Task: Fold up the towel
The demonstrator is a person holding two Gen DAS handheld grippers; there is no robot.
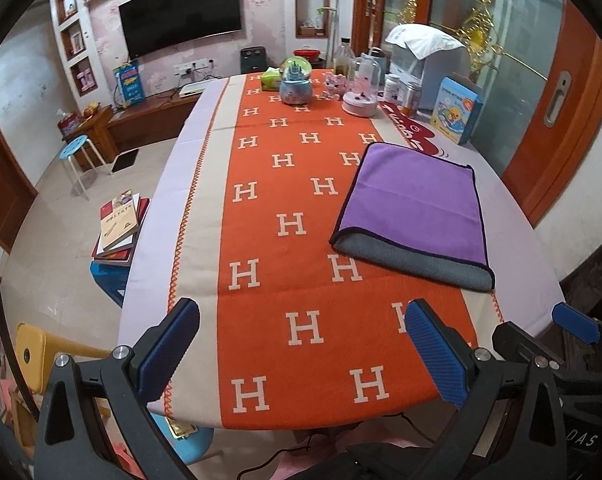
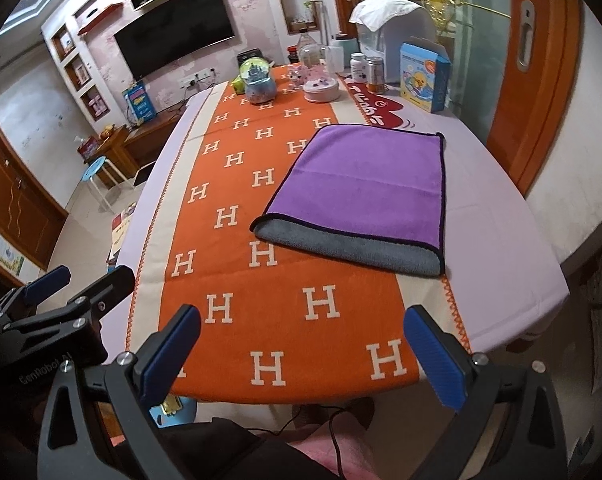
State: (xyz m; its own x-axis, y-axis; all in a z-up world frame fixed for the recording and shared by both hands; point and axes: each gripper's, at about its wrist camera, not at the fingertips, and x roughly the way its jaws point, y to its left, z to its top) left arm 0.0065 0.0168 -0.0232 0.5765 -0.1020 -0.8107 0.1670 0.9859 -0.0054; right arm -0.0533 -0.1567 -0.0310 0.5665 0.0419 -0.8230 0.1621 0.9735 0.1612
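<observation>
Through the left wrist camera we see our left gripper [image 1: 303,344] spread wide and empty above the table's near edge, the folded purple towel [image 1: 415,204] lying flat ahead to the right on the orange tablecloth [image 1: 285,264]. Through the right wrist camera, our right gripper [image 2: 301,344] gapes equally wide, empty, the towel [image 2: 365,184] well ahead.

— Where's my towel [image 1: 415,200]?
— Flat on the table, right of the orange strip. I see it folded, purple face up, grey underside showing along its near edge, dark trim.
</observation>
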